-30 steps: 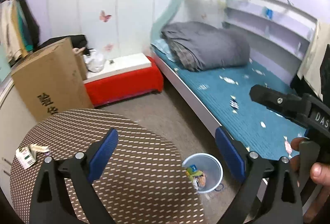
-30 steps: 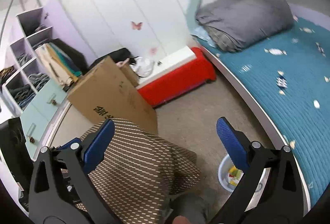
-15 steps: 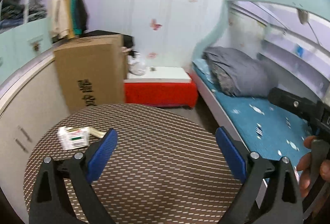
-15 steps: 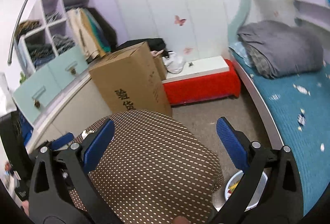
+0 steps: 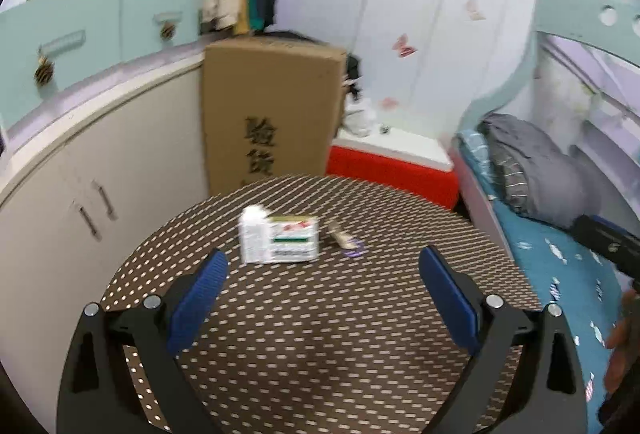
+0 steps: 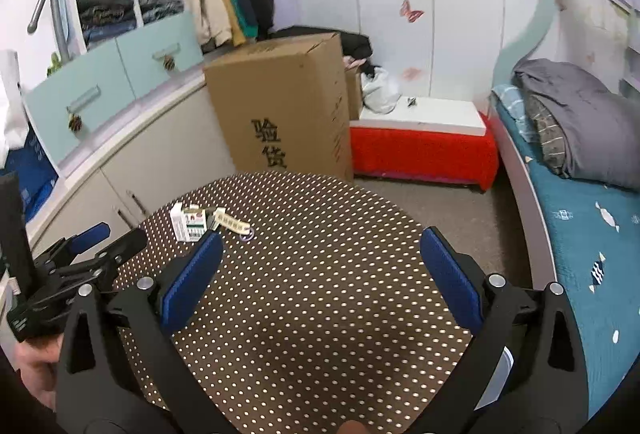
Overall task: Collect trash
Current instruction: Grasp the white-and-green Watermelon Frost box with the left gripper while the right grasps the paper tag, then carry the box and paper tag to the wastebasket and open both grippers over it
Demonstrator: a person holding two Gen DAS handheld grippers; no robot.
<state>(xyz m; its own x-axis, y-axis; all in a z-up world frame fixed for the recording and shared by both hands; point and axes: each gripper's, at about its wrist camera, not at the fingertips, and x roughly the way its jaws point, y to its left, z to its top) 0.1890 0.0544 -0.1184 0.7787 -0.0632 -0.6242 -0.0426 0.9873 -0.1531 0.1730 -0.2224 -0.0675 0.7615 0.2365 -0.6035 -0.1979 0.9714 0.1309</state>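
Observation:
A white and green cigarette pack (image 5: pixel 280 240) lies on the round brown dotted table (image 5: pixel 320 334), with a small paper scrap (image 5: pixel 340 237) and a purple ring-like bit (image 5: pixel 354 253) to its right. The pack (image 6: pixel 190 222) and the scrap (image 6: pixel 230 221) also show in the right wrist view. My left gripper (image 5: pixel 324 294) is open and empty, above the table, just short of the pack; it also shows in the right wrist view (image 6: pixel 108 238). My right gripper (image 6: pixel 320 274) is open and empty over the table's middle. The trash bin's rim (image 6: pixel 506 362) peeks out under the right finger.
A tall cardboard box (image 6: pixel 288 110) stands behind the table. A red bench with a white top (image 6: pixel 424 146) is at the wall. A bed with a teal cover (image 6: pixel 592 218) and a grey blanket (image 6: pixel 580 114) runs along the right. Cabinets (image 5: pixel 80 170) line the left.
Both grippers have swung left and up from the bin and bed toward the table. The cigarette pack has come to the middle of the left wrist view. Both stay open.

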